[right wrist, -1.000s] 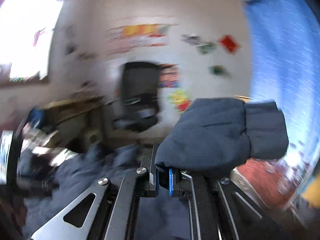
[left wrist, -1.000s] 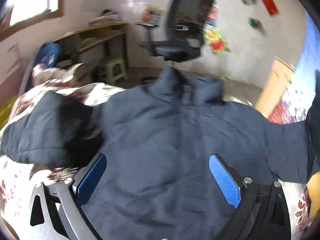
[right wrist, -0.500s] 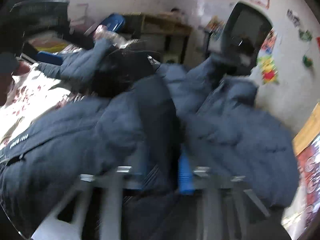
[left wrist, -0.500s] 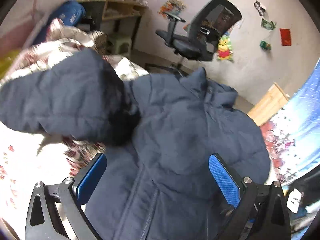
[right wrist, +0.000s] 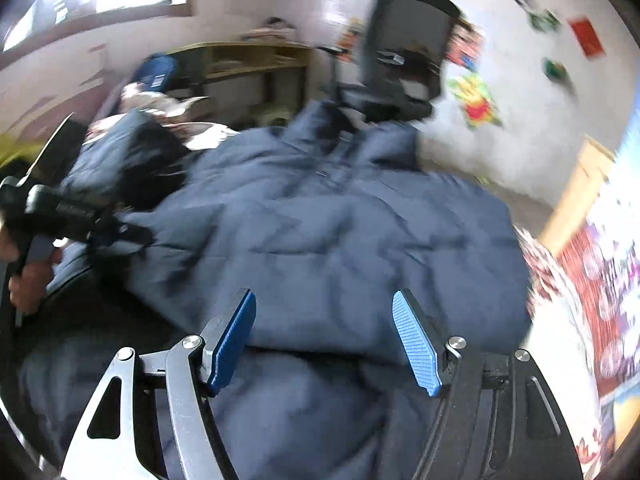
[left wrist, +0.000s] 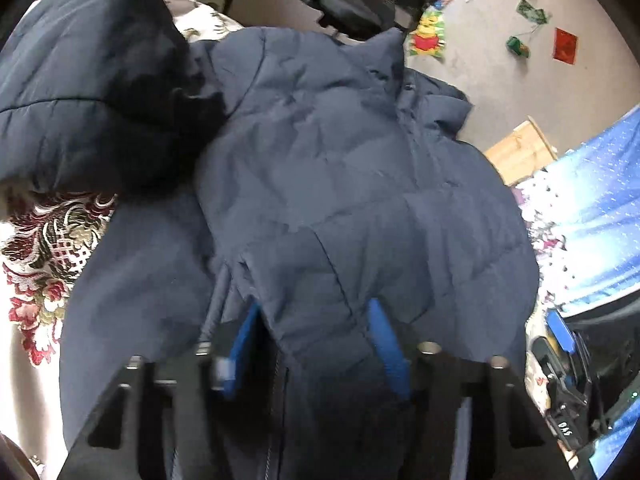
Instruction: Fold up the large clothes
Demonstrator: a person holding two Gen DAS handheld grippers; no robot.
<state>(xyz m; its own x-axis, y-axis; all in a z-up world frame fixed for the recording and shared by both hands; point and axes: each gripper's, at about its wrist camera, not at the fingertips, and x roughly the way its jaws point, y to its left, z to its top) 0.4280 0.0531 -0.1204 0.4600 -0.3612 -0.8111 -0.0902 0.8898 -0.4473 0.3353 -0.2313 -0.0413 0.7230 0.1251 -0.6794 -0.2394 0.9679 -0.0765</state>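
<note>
Left wrist: left tongs (left wrist: 316, 344) closing around jacket (left wrist: 360, 168) fold | right tongs (right wrist: 326, 340) open above jacket

black office chair (right wrist: 404, 52) against white, poster-dotted wall (right wrist: 516, 80).

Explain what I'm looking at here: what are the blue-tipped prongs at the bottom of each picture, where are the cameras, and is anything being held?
No robot: a person carries a hand-held two-finger gripper in each hand, each with a fisheye camera looking along its fingers. One picture comes from the left gripper, the other from the right gripper. A navy puffer jacket lies on a floral bedspread, one sleeve folded inward. The left jaws have just been closing around a fold of jacket near the zip; whether they pinch it yet is unclear. The right jaws have just been opening and hold nothing. An office chair stands behind.
</note>
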